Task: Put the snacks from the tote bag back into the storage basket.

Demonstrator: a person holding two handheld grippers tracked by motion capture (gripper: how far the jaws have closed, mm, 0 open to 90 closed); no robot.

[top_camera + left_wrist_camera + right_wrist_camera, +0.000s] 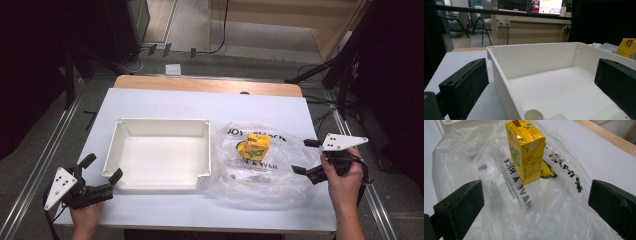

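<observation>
A white plastic tray point(116, 145) lies left of the table's middle. To its right a crumpled clear plastic bag point(272, 177) with black print is spread out, and a yellow juice carton point(256, 145) stands on it. My left gripper point(103, 167) is open at the tray's near left corner. In the left gripper view its jaws straddle the tray's side wall point(501, 82) without touching it, and the left gripper point(541, 72) holds nothing. My right gripper point(302, 156) is open at the bag's right edge. In the right gripper view the right gripper point(536, 195) hovers over the bag point(499, 195), short of the carton point(525, 150).
A white sheet point(165, 102) covers the table, with a strip of bare wood point(200, 84) along the far edge. A flat yellow wrapper point(547, 171) lies under the carton. Dark stands point(345, 65) and cables crowd the floor at both sides.
</observation>
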